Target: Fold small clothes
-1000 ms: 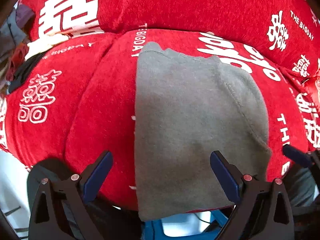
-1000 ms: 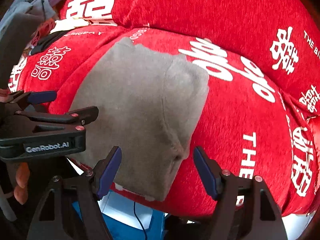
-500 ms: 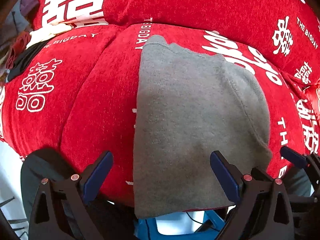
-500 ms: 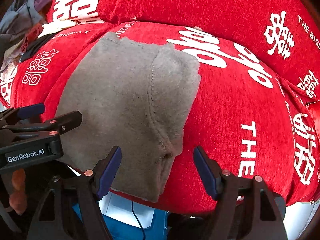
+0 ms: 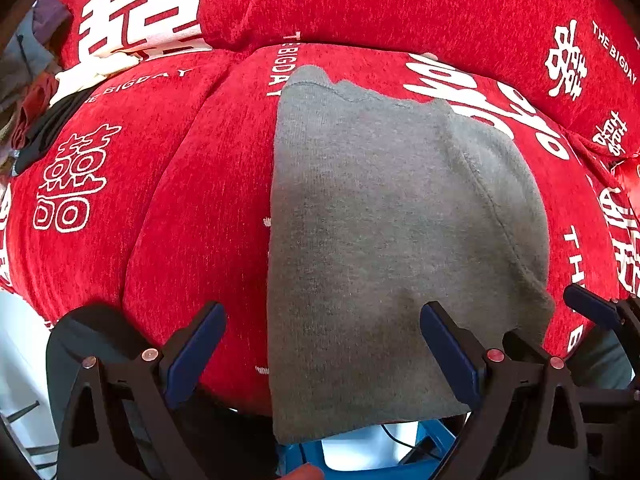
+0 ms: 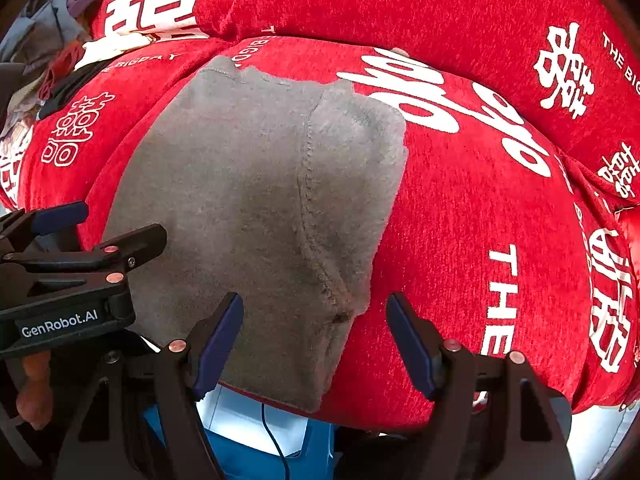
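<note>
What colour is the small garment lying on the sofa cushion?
Plain grey, the garment shows best in the left wrist view.

One grey garment (image 5: 384,240) — two tongs — two red cushions (image 5: 160,200).

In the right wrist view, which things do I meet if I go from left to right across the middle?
left gripper → grey garment → red cushion cover

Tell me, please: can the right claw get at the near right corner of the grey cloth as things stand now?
Probably yes. The right claw is open and empty, the grey cloth lies flat on the red cushion, and its near right corner sits between the pads uncovered.
</note>
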